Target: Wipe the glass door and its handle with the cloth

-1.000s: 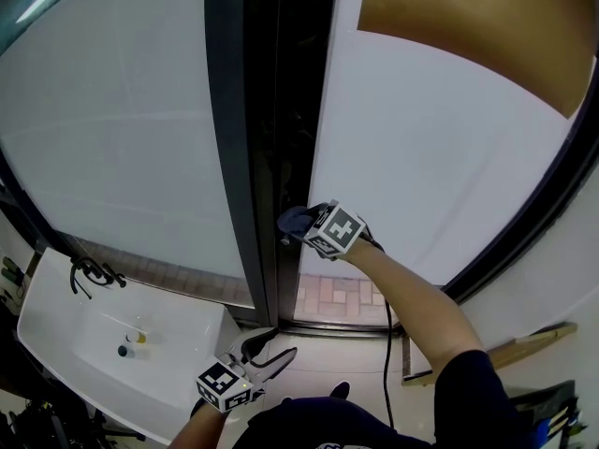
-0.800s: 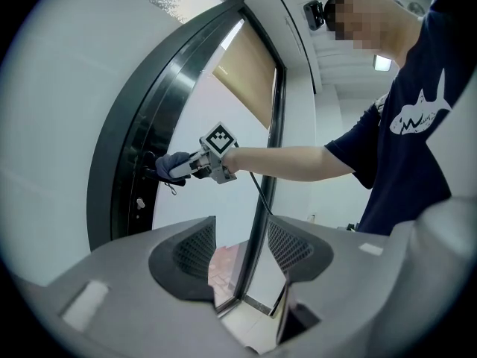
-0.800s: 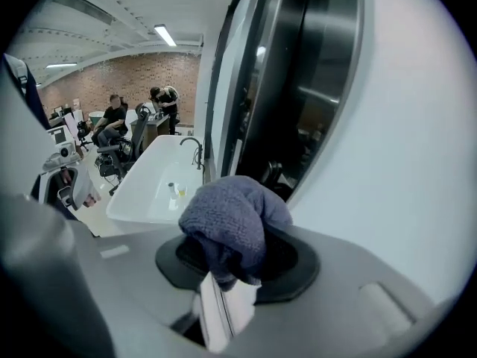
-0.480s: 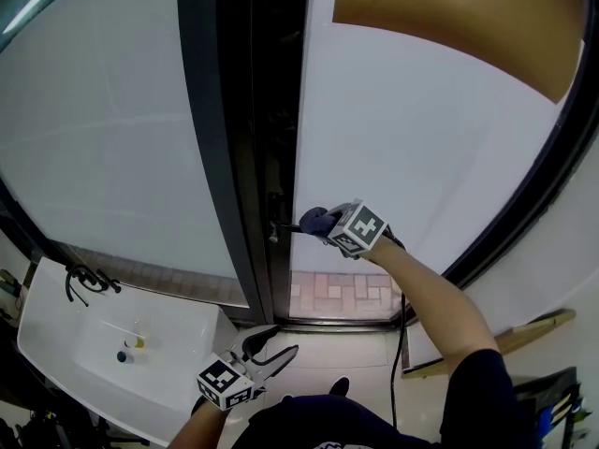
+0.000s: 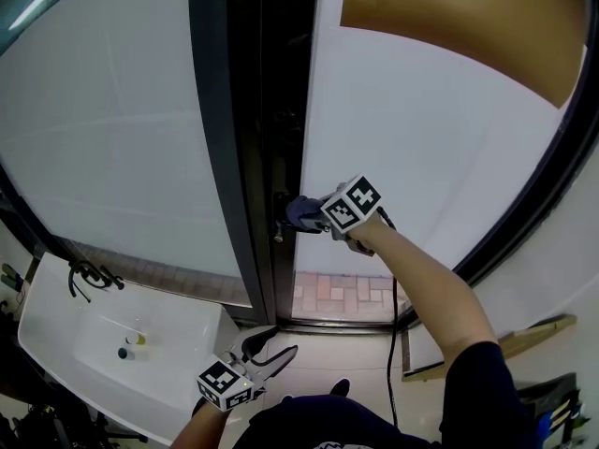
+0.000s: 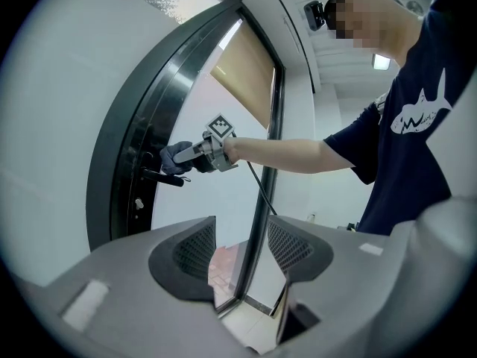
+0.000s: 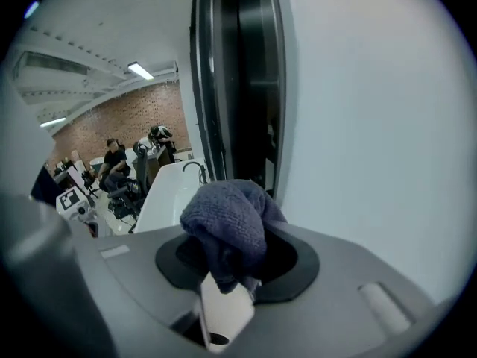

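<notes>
The pale tiled floor (image 5: 328, 355) carries a white tub (image 5: 178, 330) at the left. Two small things lie in the tub. A wooden strip (image 5: 505, 344) lies at the right.

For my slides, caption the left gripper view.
Right gripper holds a dark blue cloth by the black lever door handle; left gripper open, empty.

A white sink (image 5: 56, 299) stood low on the left, with a black tap (image 5: 89, 274) near its far left corner. A small yellow thing (image 5: 137, 340) and a small dark thing (image 5: 122, 352) lay close together in its basin. A tan blind (image 5: 449, 26) hung across the upper right, a pale wooden board (image 5: 505, 341) lay along the floor at the lower right, and a patch of brick paving (image 5: 342, 297) showed low in the middle. In the right gripper view, people (image 7: 115, 159) sat well back before a red brick wall (image 7: 112, 118), under a strip light (image 7: 140, 70).
</notes>
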